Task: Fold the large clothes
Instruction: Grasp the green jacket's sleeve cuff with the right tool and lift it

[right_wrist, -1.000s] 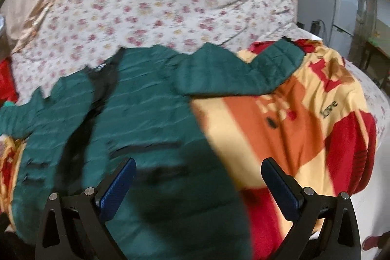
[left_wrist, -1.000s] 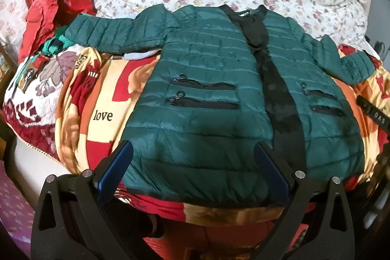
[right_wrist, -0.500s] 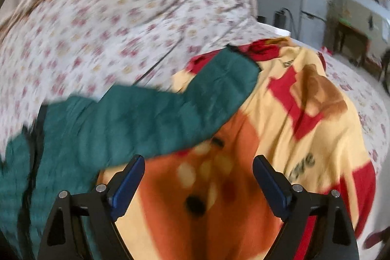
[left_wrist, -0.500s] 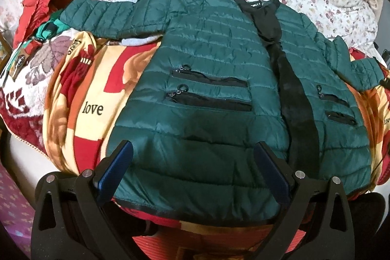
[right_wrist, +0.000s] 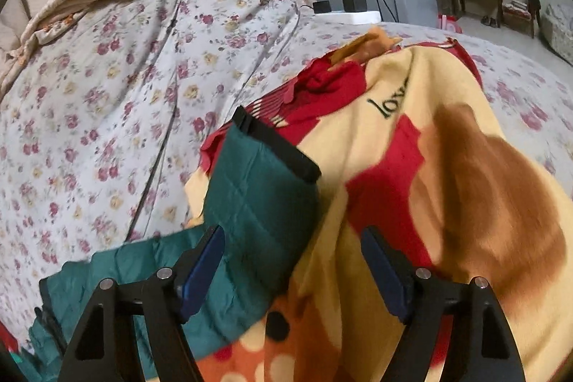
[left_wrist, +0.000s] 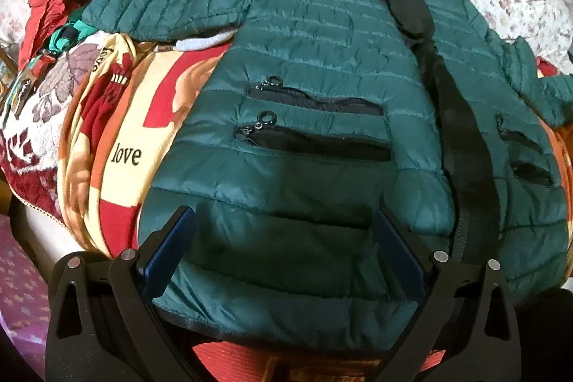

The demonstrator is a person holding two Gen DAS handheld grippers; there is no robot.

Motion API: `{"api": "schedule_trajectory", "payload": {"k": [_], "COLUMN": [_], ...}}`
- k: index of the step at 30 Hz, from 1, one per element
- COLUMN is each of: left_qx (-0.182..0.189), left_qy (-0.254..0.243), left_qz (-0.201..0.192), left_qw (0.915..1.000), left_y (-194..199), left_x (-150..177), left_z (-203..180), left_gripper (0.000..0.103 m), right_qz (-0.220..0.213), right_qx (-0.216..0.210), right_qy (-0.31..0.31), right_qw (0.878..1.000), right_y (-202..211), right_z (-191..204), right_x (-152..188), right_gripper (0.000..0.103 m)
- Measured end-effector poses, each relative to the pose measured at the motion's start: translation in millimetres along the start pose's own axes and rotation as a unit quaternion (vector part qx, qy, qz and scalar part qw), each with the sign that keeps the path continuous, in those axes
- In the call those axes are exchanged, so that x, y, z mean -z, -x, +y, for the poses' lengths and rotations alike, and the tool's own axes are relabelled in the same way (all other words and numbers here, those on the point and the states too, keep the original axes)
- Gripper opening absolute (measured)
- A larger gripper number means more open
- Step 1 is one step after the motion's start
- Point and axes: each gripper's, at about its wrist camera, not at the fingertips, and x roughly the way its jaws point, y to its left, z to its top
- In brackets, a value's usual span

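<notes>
Fingers of both grippers gape above the green jacket [left_wrist: 322,67], the right gripper [right_wrist: 292,269] narrowing over its sleeve.

Even indoor light is falling on both views, with no glare. The tongs' shadow is darkening the jacket [left_wrist: 322,88] hem. Motion blur is softening the blanket [right_wrist: 465,203] in the right view. Fisheye distortion is bending all edges; corners are vignetting black.

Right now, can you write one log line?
jacket: flat | left gripper: open over hem | right gripper: open, closing, near sleeve
</notes>
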Motion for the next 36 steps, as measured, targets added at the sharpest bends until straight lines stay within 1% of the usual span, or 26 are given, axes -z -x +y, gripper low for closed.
{"api": "schedule_trajectory", "payload": {"k": [3, 5, 6, 7, 9, 10, 11, 14, 17, 20, 22, 23, 24, 25, 28, 29, 30, 31, 32, 33, 34, 36], "left_qx": [-0.006, -0.01, -0.01, -0.012, -0.011, -0.01, -0.01, -0.003, 0.003, 0.013, 0.017, 0.019, 0.02, 0.02, 0.024, 0.026, 0.029, 0.03, 0.03, 0.028, 0.026, 0.023], "left_qy": [-0.004, -0.006, -0.007, -0.007, -0.009, -0.01, -0.009, -0.004, 0.002, 0.01, 0.016, 0.019, 0.023, 0.028, 0.04, 0.046, 0.05, 0.052, 0.054, 0.053, 0.052, 0.048], "left_qz": [0.007, 0.009, 0.009, 0.009, 0.007, 0.006, 0.006, 0.001, -0.01, -0.022, -0.028, -0.032, -0.035, -0.038, -0.045, -0.047, -0.048, -0.05, -0.054, -0.056, -0.059, -0.06], "left_qw": [1.0, 0.9999, 0.9999, 0.9999, 0.9999, 0.9999, 0.9999, 1.0, 0.9999, 0.9996, 0.9993, 0.9991, 0.999, 0.9987, 0.9979, 0.9975, 0.9972, 0.9969, 0.9967, 0.9966, 0.9966, 0.9968], "left_y": [-6, -9, -9, -9, -9, -9, -8, -5, 3, 12, 16, 19, 22, 24, 29, 30, 31, 32, 33, 34, 34, 32], "left_x": [0, 0, 0, 0, 0, 0, 0, 0, 1, 3, 4, 5, 6, 6, 7, 6, 6, 6, 7, 6, 6, 5], "left_z": [-4, -6, -6, -7, -7, -7, -7, -4, 1, 9, 15, 19, 22, 27, 37, 40, 42, 43, 44, 45, 45, 44], "left_gripper": [0.1, 0.1, 0.1, 0.1, 0.1, 0.1, 0.1, 0.1, 0.1, 0.1, 0.1, 0.1, 0.1, 0.1, 0.1, 0.1, 0.1, 0.1, 0.1, 0.1, 0.1, 0.1], "right_qz": [0.01, 0.009, 0.007, 0.008, 0.024, 0.024, 0.023, 0.018, 0.004, -0.013, -0.023, -0.025, -0.026, -0.025, -0.021, -0.006, 0.016, 0.034, 0.065, 0.074, 0.074, 0.07], "right_qx": [0.003, 0.013, 0.018, 0.018, 0.003, 0.001, -0.003, -0.024, -0.029, -0.013, -0.002, 0.012, 0.022, 0.023, 0.0, -0.026, -0.048, -0.062, -0.083, -0.095, -0.098, -0.105], "right_qy": [0.003, 0.017, 0.025, 0.031, 0.039, 0.041, 0.039, 0.018, 0.028, 0.055, 0.061, 0.066, 0.07, 0.071, 0.075, 0.071, 0.061, 0.053, 0.038, 0.029, 0.024, 0.005], "right_qw": [1.0, 1.0, 0.999, 0.999, 0.999, 0.999, 0.999, 0.999, 0.999, 0.998, 0.998, 0.997, 0.997, 0.997, 0.997, 0.997, 0.997, 0.996, 0.994, 0.992, 0.992, 0.992], "right_y": [-14, -21, -22, -23, -26, -24, -21, -4, 21, 48, 60, 67, 72, 75, 89, 91, 88, 85, 77, 72, 68, 57], "right_z": [-1, 2, 4, 5, 9, 8, 8, 5, 14, 30, 36, 38, 40, 40, 44, 46, 45, 44, 40, 38, 36, 28], "right_x": [-5, -7, -7, -8, -11, -12, -15, -21, -28, -35, -40, -42, -44, -45, -43, -41, -38, -34, -27, -19, -10, 3], "right_gripper": [0.077, 0.073, 0.064, 0.049, 0.032, 0.02, 0.017, 0.012, 0.012, 0.012, 0.012, 0.012, 0.007, 0.003, 0.003, 0.004, 0.008, 0.021, 0.031, 0.05, 0.061, 0.062]}}
